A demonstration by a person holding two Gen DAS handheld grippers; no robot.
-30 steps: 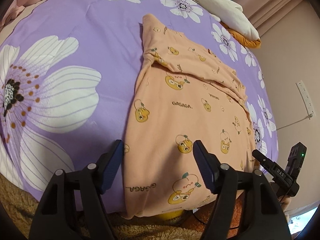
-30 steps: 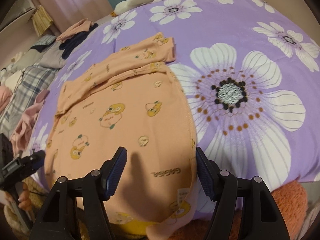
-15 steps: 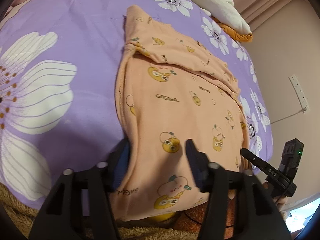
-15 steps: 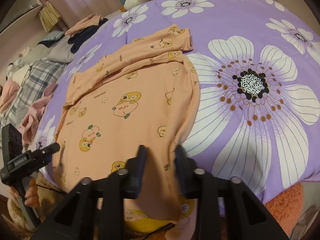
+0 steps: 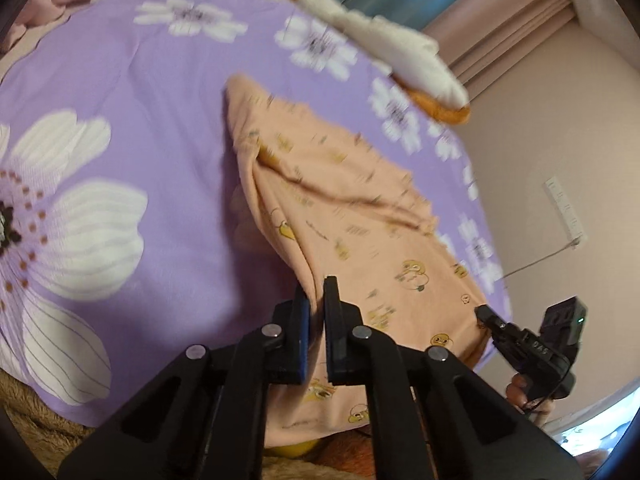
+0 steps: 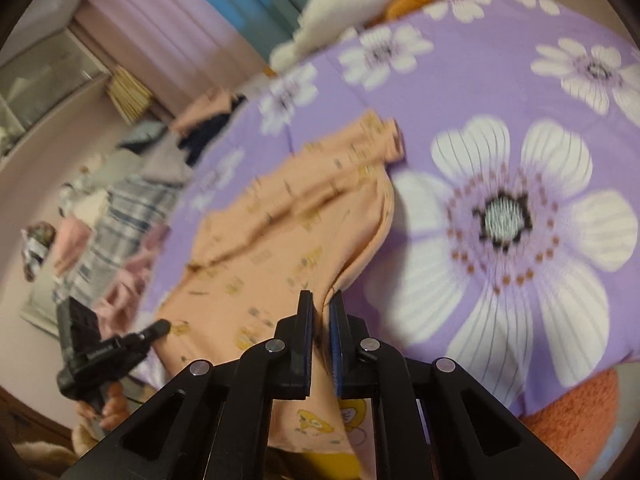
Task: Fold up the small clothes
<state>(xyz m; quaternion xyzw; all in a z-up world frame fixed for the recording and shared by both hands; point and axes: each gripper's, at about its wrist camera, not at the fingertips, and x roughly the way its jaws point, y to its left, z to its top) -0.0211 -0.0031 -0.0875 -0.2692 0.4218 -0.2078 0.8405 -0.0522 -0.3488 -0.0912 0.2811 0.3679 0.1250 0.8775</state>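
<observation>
A peach child's top (image 5: 352, 208) printed with yellow cartoon figures lies on a purple bedspread with big white flowers (image 5: 120, 80). My left gripper (image 5: 316, 292) is shut on the left side of the top's near hem, and the cloth rises off the bed in a fold. In the right wrist view the peach top (image 6: 280, 248) is pinched at the hem's right side. My right gripper (image 6: 321, 300) is closing its jaws on it, with cloth between the pads. Each view shows the other gripper by the hem's far corner: the right one (image 5: 482, 314) and the left one (image 6: 158, 326).
A white and orange soft toy (image 5: 400, 52) lies at the bed's far end. Loose clothes, one plaid (image 6: 120, 216), are heaped on the far left side. An orange cushion (image 6: 572, 412) sits below the near edge. A socket strip (image 5: 564, 208) hangs on the wall.
Both grippers went from open over the hem to clamped on it. Both rose, pulling the near part of the top up off the bedspread.
</observation>
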